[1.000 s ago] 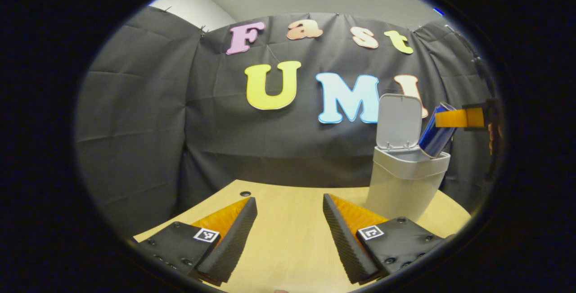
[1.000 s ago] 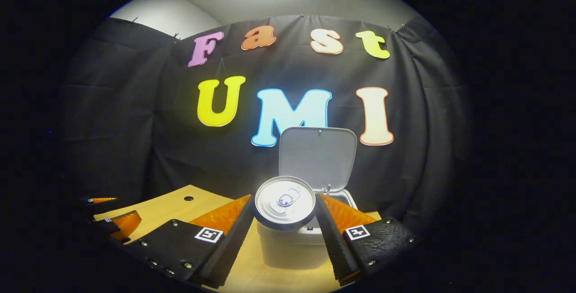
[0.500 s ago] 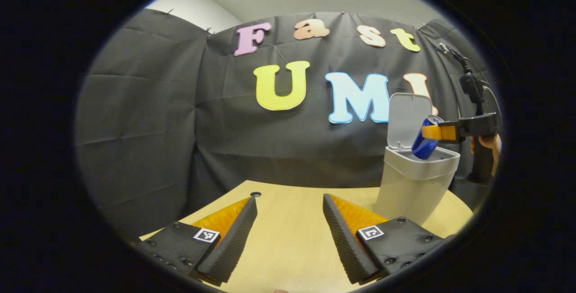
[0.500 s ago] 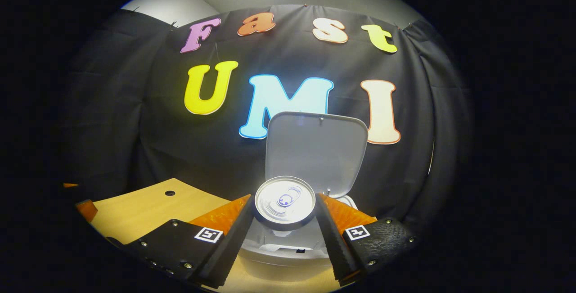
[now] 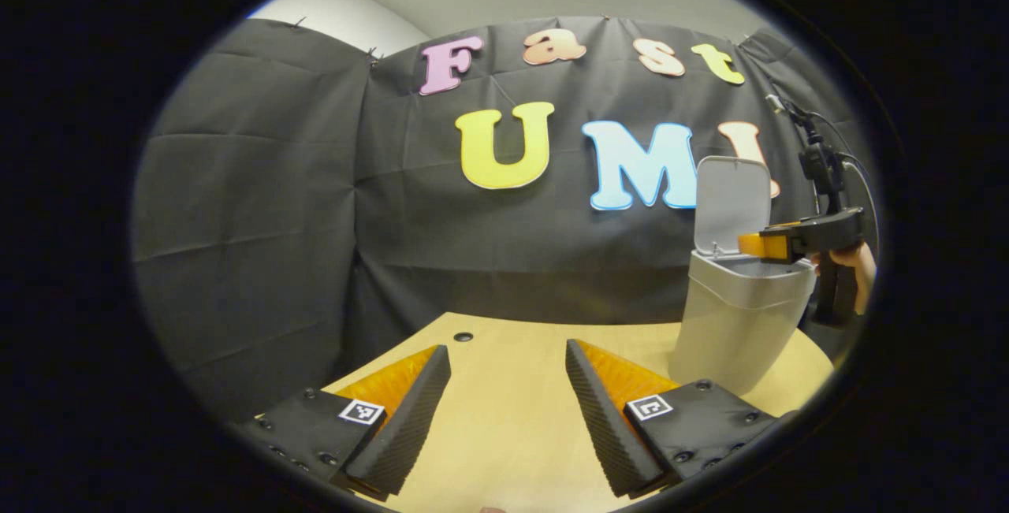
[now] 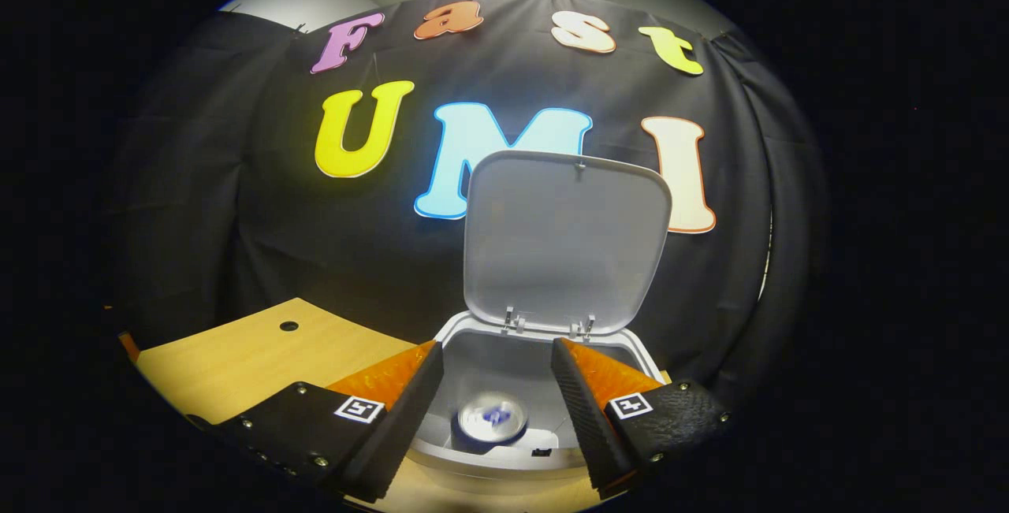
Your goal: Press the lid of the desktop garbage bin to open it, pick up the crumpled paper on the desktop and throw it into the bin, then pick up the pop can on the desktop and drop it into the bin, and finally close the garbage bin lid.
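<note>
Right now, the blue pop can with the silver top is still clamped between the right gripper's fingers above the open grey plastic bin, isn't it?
Not quite. The right gripper view shows the blue pop can with the silver top lying inside the open grey plastic bin, not clamped. The right gripper is above the bin, as you say, but its fingers are apart and hold nothing.

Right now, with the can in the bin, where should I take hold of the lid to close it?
Take the lid at its free top edge, farthest from the hinges, and come from behind and above, pushing it forward and down over the bin. It stands upright on those hinges at the back rim, so a push probably beats a pinch. The right gripper, open over the can, is nearest.
</note>
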Action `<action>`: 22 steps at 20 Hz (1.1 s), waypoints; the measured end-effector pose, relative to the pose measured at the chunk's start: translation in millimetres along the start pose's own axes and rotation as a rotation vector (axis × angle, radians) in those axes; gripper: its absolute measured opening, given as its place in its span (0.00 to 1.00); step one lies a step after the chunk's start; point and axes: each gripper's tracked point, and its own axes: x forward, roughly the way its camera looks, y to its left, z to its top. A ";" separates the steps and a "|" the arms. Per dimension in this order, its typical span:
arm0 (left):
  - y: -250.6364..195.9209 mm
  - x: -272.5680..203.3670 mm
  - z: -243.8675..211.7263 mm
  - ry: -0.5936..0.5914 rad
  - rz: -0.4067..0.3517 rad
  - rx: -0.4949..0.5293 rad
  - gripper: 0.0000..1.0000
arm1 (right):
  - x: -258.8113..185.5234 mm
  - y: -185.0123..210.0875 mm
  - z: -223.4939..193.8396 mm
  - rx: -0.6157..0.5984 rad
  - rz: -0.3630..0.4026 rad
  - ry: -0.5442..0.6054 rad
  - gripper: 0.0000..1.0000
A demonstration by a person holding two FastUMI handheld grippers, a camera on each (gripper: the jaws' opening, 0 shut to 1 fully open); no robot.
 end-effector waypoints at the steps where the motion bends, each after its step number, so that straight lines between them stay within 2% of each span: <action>1: -1.9 0.6 0.0 -0.002 -0.003 -0.001 0.97 | -1.5 -0.4 0.8 0.002 0.001 -0.001 0.89; 4: -8.2 1.3 0.8 -0.007 -0.018 -0.010 0.97 | -6.6 -6.5 6.6 0.000 -0.012 -0.003 0.90; 5: -11.0 0.9 0.4 -0.007 -0.027 -0.016 0.97 | -8.8 -8.6 11.0 0.002 -0.018 -0.012 0.95; 9: -24.5 8.6 -5.1 0.002 -0.075 -0.029 0.97 | -12.8 -29.0 39.6 -0.005 -0.068 -0.063 0.95; 15: -39.7 15.8 -9.6 0.015 -0.114 -0.035 0.97 | -7.7 -50.3 81.4 -0.003 -0.093 -0.108 0.94; 22: -34.6 18.4 -4.7 0.010 -0.116 -0.040 0.96 | 10.4 -64.2 135.4 0.013 -0.131 -0.179 0.94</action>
